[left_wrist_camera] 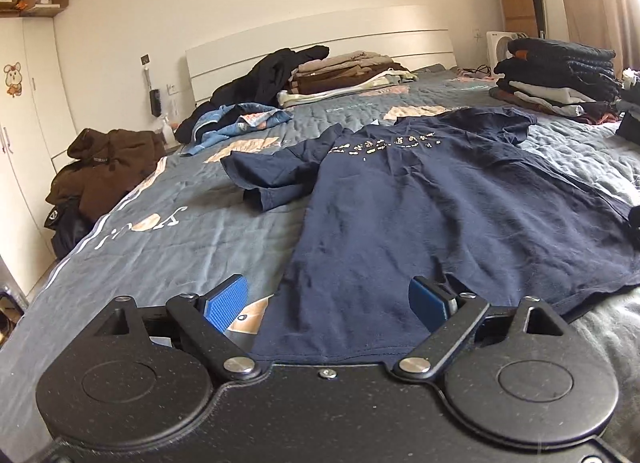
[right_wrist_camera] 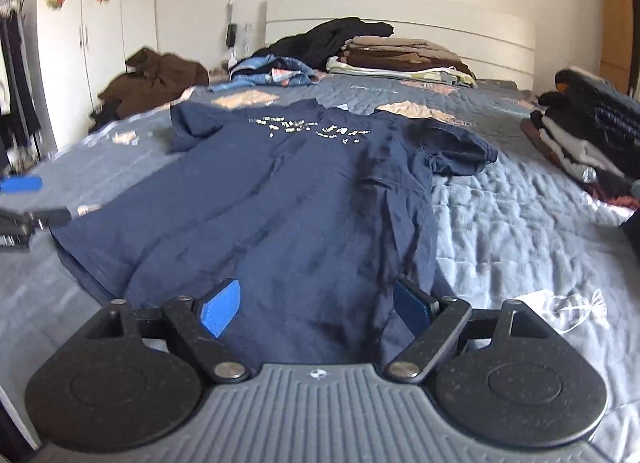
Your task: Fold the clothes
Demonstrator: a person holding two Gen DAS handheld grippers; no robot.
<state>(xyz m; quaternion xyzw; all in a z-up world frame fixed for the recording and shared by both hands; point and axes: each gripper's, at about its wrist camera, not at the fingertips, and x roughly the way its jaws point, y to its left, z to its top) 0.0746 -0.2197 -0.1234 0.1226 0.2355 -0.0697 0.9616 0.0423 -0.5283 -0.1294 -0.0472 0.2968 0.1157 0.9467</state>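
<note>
A navy T-shirt (left_wrist_camera: pixel 420 203) with pale lettering on its chest lies spread flat on the blue quilted bed (left_wrist_camera: pixel 168 231), collar toward the headboard. My left gripper (left_wrist_camera: pixel 326 301) hovers open over the shirt's hem near its left corner, blue pads wide apart with nothing pinched. In the right wrist view the same T-shirt (right_wrist_camera: pixel 280 199) stretches away from me. My right gripper (right_wrist_camera: pixel 316 309) stands open above the hem's right side, cloth lying under the gap between its pads. The left gripper's blue pad (right_wrist_camera: pixel 22 184) shows blurred at that view's left edge.
Folded stacks sit by the headboard (left_wrist_camera: pixel 344 71) and at the bed's right side (left_wrist_camera: pixel 560 75). A blue patterned garment (left_wrist_camera: pixel 240 119) and a black heap (left_wrist_camera: pixel 268 79) lie beyond the shirt. Brown clothes (left_wrist_camera: pixel 108 167) pile up off the left edge. A crumpled white-and-clear wrapper (right_wrist_camera: pixel 560 309) lies near my right gripper.
</note>
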